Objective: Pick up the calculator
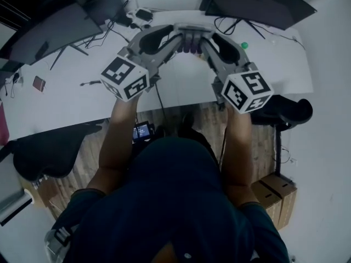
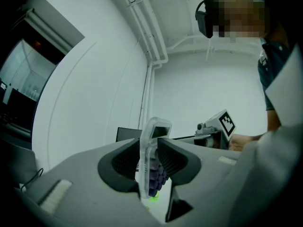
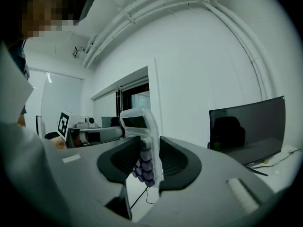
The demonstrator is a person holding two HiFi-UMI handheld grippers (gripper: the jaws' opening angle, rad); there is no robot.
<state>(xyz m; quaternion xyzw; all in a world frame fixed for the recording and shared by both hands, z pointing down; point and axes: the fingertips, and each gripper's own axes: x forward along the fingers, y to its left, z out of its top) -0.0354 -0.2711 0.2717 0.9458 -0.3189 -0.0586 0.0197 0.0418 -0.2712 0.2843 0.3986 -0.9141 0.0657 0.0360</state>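
Note:
A white calculator (image 1: 192, 37) with purple keys hangs in the air above the white desk (image 1: 181, 81), gripped from both ends. My left gripper (image 1: 176, 39) is shut on its left end and my right gripper (image 1: 207, 41) is shut on its right end. In the left gripper view the calculator (image 2: 152, 143) stands edge-on between the dark pads (image 2: 124, 162) of the left gripper (image 2: 149, 163), display end up. In the right gripper view the calculator (image 3: 141, 131) is pinched the same way by the right gripper (image 3: 147, 163), with its keys (image 3: 144, 167) showing below.
Two dark monitors (image 1: 52, 29) (image 1: 263, 4) stand at the back of the desk, with cables (image 1: 120, 23) and a small green object (image 1: 244, 45) between them. Black chairs (image 1: 49, 152) (image 1: 288, 111) flank the person, and a cardboard box (image 1: 277, 193) sits on the floor.

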